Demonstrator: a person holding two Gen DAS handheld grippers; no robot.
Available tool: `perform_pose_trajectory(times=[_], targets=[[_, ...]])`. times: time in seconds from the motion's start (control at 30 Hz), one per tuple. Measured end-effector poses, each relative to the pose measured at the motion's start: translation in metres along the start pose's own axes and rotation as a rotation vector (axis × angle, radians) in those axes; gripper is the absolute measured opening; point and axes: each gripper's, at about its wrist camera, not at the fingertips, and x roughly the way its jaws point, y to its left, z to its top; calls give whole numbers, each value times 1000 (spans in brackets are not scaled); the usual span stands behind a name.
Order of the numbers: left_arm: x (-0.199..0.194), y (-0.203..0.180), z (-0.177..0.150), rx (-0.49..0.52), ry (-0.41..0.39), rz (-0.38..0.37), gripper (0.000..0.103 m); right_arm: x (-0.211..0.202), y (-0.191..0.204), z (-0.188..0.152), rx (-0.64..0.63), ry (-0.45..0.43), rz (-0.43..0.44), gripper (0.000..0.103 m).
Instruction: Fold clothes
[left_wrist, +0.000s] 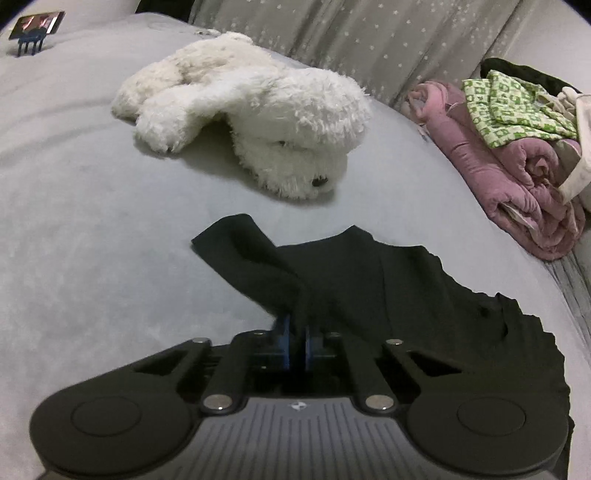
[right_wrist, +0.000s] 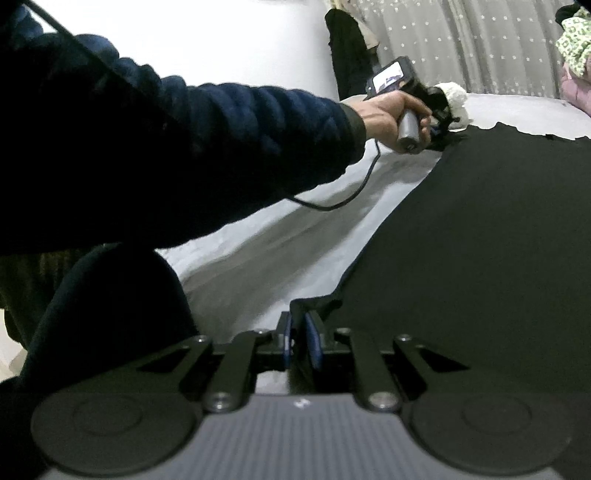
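A black garment (left_wrist: 388, 295) is spread flat on a pale grey bed (left_wrist: 92, 240), and it is held at two points. In the left wrist view, a bunched fold of its cloth is pinched between the blue pads of the left claw (left_wrist: 296, 332), which is closed narrowly on it; a loose flap of the same cloth is seen rising ahead and to the left of the claw. In the right wrist view, an edge of the black garment (right_wrist: 480, 229) is clamped in the right claw (right_wrist: 300, 332), whose blue pads are drawn close together on the fabric. The rest of the garment is seen spreading ahead and to the right of that claw.

Farther ahead of the right claw, the left claw (right_wrist: 441, 127) is seen at the garment's far edge, gripped by the person's left hand (right_wrist: 388, 118), with a dark blue quilted sleeve (right_wrist: 203, 147) behind it.

Beyond the left claw, a white plush dog (left_wrist: 251, 122) is lying on the bed. To the far right of it, a pile of pink and green-patterned laundry (left_wrist: 517, 147) is stacked. A star-dotted grey curtain (left_wrist: 369, 33) hangs behind.
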Motion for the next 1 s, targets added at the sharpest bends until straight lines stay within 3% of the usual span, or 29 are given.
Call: perform_pose_trajectory(times=[0.3,0.43,0.5,0.6,0.73,0.9,1.0], targets=[[-32,-5,11,-4,-65,-28,3,-20,-13,3,127,-70,43,10],[-23,8,6,-73,-2,3,6,-33,-23,4,192,-88,55,10],[-23,23,5,-160,24,-11,22,-35,-26,4,183,-89,42,10],[-37,41,5,-252,-11,-37,39,-34,-33,7,197,-91,47,10],[-49,51,4,-245,-13,-36,45,-31,-35,8,201,-96,63,10],[-36,50,4,-244,-10,-64,75,-30,-34,8,200,-100,64,10],[-22,38,10,-214,-34,-85,76,-33,-32,6,198,-97,61,10]])
